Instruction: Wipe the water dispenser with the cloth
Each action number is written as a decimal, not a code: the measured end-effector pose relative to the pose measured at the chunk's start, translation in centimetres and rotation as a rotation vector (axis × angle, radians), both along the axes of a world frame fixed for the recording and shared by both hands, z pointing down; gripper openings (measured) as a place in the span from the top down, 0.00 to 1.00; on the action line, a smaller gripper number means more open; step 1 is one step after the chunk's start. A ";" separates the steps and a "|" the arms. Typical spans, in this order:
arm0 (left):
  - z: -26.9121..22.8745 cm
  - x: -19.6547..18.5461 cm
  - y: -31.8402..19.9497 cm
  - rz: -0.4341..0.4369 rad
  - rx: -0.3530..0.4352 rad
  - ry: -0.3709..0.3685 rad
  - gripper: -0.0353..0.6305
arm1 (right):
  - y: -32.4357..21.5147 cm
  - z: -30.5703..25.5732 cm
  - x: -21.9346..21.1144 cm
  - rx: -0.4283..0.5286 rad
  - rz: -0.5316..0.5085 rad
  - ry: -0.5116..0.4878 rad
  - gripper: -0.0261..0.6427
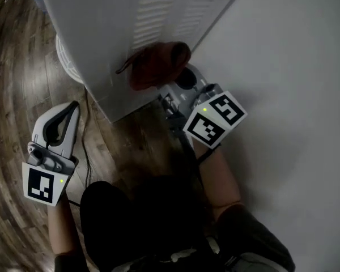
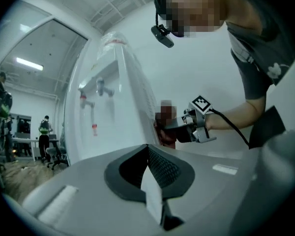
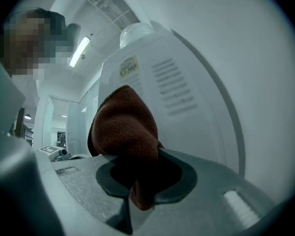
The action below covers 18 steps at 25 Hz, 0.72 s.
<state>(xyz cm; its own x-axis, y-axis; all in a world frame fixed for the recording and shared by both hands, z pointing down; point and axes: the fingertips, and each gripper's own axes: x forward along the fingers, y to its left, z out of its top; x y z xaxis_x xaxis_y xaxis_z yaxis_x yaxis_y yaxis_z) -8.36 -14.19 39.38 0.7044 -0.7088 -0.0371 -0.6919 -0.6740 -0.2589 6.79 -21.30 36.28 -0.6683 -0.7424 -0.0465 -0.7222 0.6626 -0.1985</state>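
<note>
A person's two hand-held grippers are seen from above, beside a white water dispenser (image 1: 136,33) that stands on a wood-patterned floor (image 1: 17,84) close to a white wall (image 1: 294,67).

The right gripper (image 1: 178,79) is closed on a reddish-brown cloth (image 1: 156,67). In the right gripper view the jaws of the right gripper (image 3: 137,178) are clamped on the cloth (image 3: 125,127). A fold is pinched between them, a short end hangs just below the tips, and the bulk is bunched up just beyond and above the tips. Straight ahead of these jaws the ribbed side panel of the water dispenser (image 3: 187,97) is met by the bunched cloth. A small yellow label (image 3: 129,67) is seen higher on the panel, above the cloth. A cube with black-and-white square markers (image 1: 215,119) is carried behind the jaws.

The left gripper (image 1: 72,107) is held low and well apart from the dispenser, over the floor. In the left gripper view the jaws of the left gripper (image 2: 148,154) are brought together at the tips, and nothing is held between them. Beyond these jaws the water dispenser (image 2: 113,107) is seen, with its taps (image 2: 101,85) up and to the left. To the right of the tips, further off, the right gripper (image 2: 179,129) and the cloth (image 2: 163,134) are seen against the dispenser's side. Far to the left of the jaws, other people (image 2: 44,129) are seen in a lit room.
</note>
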 end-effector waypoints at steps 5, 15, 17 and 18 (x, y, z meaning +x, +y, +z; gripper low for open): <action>12.3 -1.7 -1.3 -0.033 -0.141 0.012 0.92 | 0.0 14.0 0.6 -0.193 0.012 0.002 0.87; 23.3 0.2 -0.9 0.022 -0.327 -0.022 0.92 | 0.8 32.2 -1.4 -0.457 -0.002 0.181 0.87; 23.4 0.7 -0.9 0.039 -0.334 -0.020 0.92 | 1.0 33.0 -1.5 -0.472 0.001 0.176 0.87; 22.9 1.0 -0.8 0.049 -0.329 -0.017 0.92 | 1.2 32.7 -1.4 -0.468 0.007 0.171 0.87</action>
